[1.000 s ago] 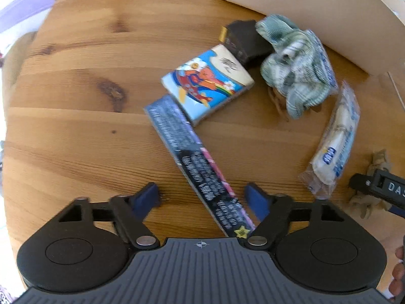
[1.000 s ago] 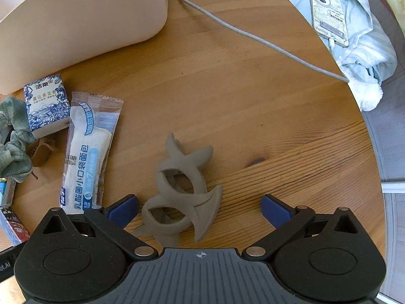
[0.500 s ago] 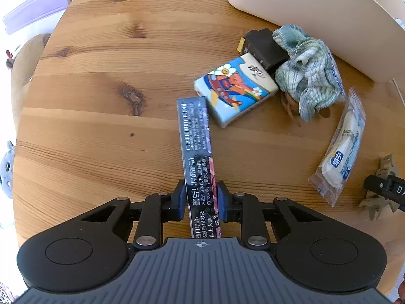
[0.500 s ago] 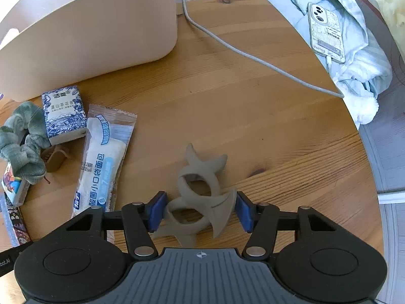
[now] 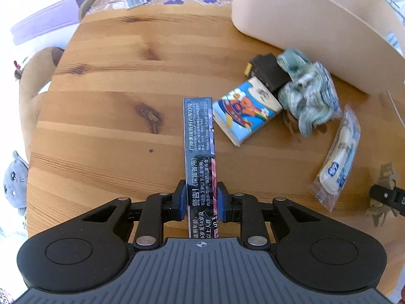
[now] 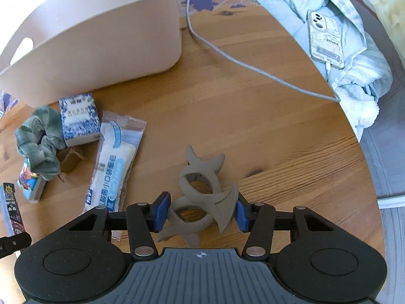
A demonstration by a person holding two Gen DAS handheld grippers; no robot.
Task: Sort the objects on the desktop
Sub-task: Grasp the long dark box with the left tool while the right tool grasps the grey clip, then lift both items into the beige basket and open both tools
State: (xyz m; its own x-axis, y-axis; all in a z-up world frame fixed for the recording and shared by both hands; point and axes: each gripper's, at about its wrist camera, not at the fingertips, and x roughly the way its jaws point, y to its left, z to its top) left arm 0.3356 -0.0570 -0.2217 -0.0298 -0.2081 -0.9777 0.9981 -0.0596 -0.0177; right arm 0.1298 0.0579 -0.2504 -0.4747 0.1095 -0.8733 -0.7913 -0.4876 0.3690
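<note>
Honestly, I am worrying about the tall bin (image 6: 106,38), whose inside I cannot see; my left gripper (image 5: 201,200) is pinching the long dark box (image 5: 200,152) at its near end, so it may swing, while my right gripper (image 6: 201,211) is squeezing the curvy grey hair claw (image 6: 202,192), likely to twist free above the table (image 6: 253,131).

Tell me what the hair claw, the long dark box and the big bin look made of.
Hair claw: matte grey-brown plastic, smooth moulded curves.
Long dark box: glossy printed cardboard, sharp folded edges, glare on top.
Bin: cream plastic, likely; smooth thin wall, moulded handle cutout.
</note>
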